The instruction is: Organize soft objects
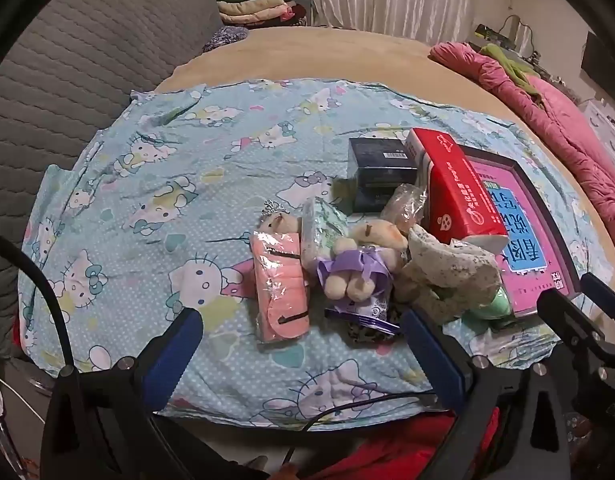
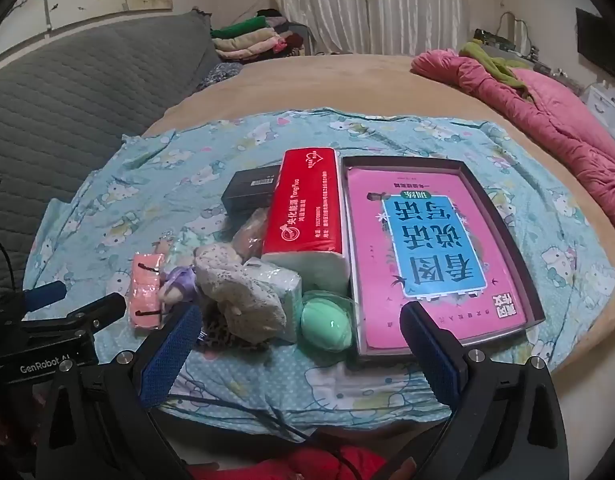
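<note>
Both tongs (image 1: 301, 322) (image 2: 299, 318) gape before two plush bears (image 1: 357, 258), one tissue pack (image 2: 303, 216).

On the bed, a sheet (image 2: 507, 152) carries everything. A book (image 2: 431, 256) lies in a tray (image 2: 503, 216) at right; a tissue pack (image 2: 307, 216) just left of it, a box (image 2: 247, 192) behind, toys (image 1: 355, 264) heaped in front.

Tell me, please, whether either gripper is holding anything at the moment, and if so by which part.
Nothing is held. The left gripper and right gripper are both open, hovering short of the pile of soft items on the Hello Kitty cloth.
</note>
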`<state>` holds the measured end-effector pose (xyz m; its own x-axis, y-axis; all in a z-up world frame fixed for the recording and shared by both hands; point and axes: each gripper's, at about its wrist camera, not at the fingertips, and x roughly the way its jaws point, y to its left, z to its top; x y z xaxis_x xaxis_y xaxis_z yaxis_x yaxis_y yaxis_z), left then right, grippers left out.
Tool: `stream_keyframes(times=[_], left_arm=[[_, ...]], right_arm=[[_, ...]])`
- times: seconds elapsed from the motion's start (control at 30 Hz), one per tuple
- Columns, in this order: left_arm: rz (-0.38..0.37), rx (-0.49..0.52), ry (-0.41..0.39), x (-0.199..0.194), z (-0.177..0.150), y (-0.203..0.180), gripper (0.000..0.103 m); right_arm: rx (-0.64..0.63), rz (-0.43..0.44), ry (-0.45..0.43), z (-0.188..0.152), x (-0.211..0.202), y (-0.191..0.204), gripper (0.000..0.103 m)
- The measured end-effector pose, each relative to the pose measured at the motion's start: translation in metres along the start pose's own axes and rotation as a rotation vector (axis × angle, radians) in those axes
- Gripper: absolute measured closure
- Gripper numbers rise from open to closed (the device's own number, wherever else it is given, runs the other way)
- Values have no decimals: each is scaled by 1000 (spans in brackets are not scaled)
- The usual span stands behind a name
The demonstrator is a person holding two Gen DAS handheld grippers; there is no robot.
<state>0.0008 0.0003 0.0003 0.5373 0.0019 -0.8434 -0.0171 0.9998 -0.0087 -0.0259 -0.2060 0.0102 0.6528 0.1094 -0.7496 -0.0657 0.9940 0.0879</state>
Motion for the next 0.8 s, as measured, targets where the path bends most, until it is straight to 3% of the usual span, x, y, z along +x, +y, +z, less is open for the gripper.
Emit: stream_keyframes(times=[0.8], left_arm=[[-33,17,-12,-1,0,-10,2]], right_arm=[[-15,-3,-24,-1,-1,1,4]])
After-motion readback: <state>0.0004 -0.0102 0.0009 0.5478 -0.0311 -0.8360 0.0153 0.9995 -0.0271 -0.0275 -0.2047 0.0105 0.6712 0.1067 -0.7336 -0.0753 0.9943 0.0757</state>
